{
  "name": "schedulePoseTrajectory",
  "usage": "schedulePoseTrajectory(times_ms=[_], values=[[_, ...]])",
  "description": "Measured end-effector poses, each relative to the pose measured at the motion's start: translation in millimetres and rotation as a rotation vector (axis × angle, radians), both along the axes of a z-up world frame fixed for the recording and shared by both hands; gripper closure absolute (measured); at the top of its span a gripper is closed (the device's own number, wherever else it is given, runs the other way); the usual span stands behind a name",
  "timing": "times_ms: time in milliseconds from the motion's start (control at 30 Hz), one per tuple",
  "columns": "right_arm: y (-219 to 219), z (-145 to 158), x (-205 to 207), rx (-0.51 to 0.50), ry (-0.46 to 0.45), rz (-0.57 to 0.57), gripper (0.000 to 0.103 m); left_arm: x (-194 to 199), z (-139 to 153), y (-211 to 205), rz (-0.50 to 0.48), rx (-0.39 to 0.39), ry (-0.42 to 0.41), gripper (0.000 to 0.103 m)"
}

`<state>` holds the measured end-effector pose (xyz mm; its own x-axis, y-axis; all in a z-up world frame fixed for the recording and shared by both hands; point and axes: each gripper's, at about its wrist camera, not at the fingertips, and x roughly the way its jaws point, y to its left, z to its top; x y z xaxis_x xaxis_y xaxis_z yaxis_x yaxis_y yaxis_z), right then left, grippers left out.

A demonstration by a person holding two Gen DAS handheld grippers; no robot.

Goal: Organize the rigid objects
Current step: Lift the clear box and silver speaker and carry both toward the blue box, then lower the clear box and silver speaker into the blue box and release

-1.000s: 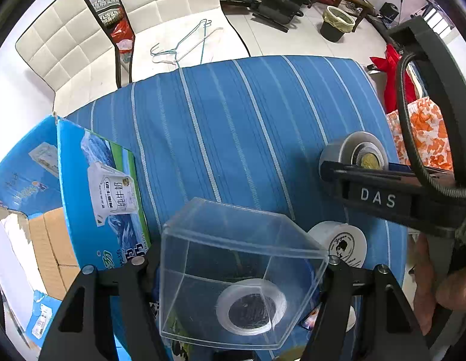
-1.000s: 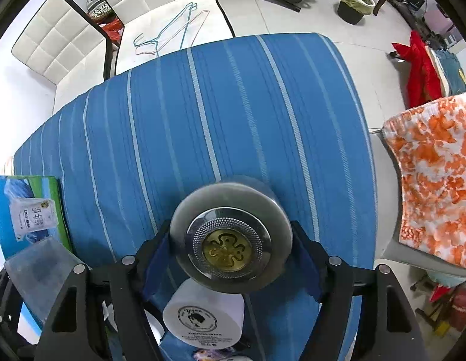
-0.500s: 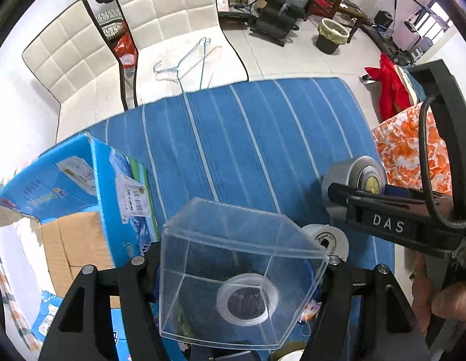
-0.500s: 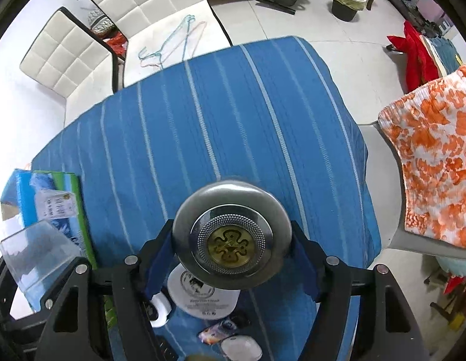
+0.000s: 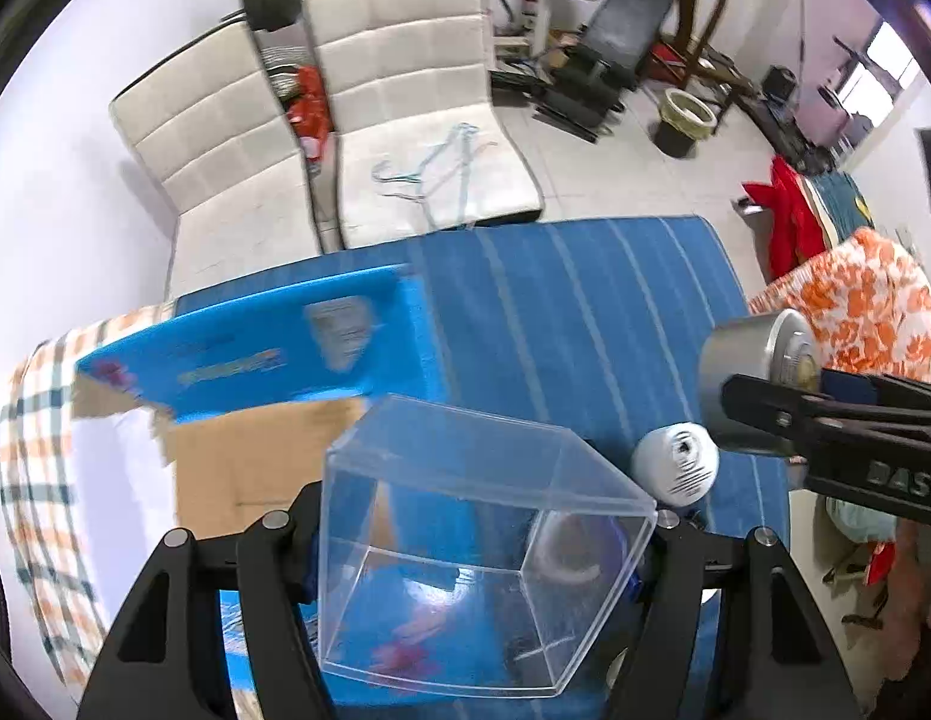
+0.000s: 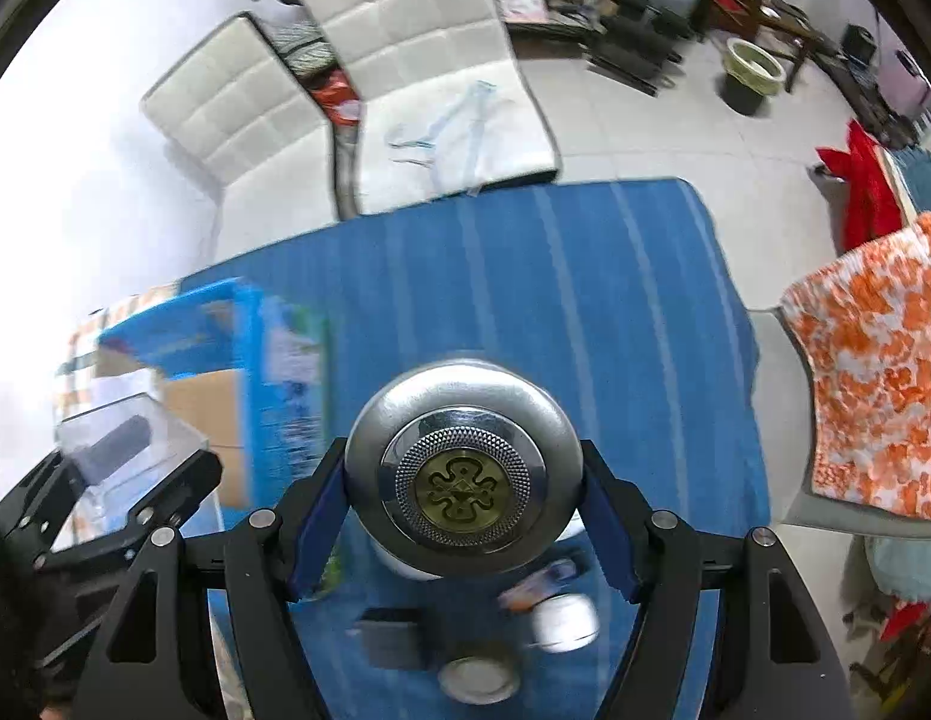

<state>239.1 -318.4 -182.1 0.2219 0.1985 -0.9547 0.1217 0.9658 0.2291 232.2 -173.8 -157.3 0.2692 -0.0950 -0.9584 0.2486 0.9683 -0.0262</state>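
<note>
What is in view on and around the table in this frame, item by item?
Clear plastic box: one, transparent, in the left gripper.
Round silver metal tin: one, gold emblem, in the right gripper.
Blue cardboard carton: one, open, table's left.
White round jar: one, on the table.
Blue striped tablecloth: one, covering the table.
White padded chairs: two, behind the table.
Left gripper: black, shut on the box.
Right gripper: black, shut on the tin.

2 white padded chairs [image 5: 357,138], tiled floor [image 5: 615,180]
</note>
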Motion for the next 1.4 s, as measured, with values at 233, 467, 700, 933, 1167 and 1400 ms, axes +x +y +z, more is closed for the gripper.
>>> schedulePoseTrajectory(times_ms=[233,467,700,933,1167,1400], values=[[96.4,27.4,-2.2,0.045,-0.049,0.036,0.03,1.1,20.1,96.0,0.087,0.006,-0.027,0.037],[179.2,12.9,2.6,0.056,-0.022,0.058,0.03,5.0,14.3,158.0,0.111,0.052,-0.046,0.037],[212.1,-24.7,20.3,0.026,0.024,0.045,0.03,14.2,-7.3,198.5,0.128,0.026,-0.016,0.037],[226.3,-76.1,52.3,-0.006,0.069,0.015,0.03,33.4,-50.4,214.4,0.154,-0.044,0.062,0.037],[232.5,-129.0,77.1,-0.039,0.13,-0.013,0.03,54.9,-109.8,225.5,0.218,-0.149,0.204,0.037],[240.0,-155.4,92.5,-0.036,0.213,-0.019,0.029,69.8,-135.9,232.4,0.262,-0.197,0.302,0.037]])
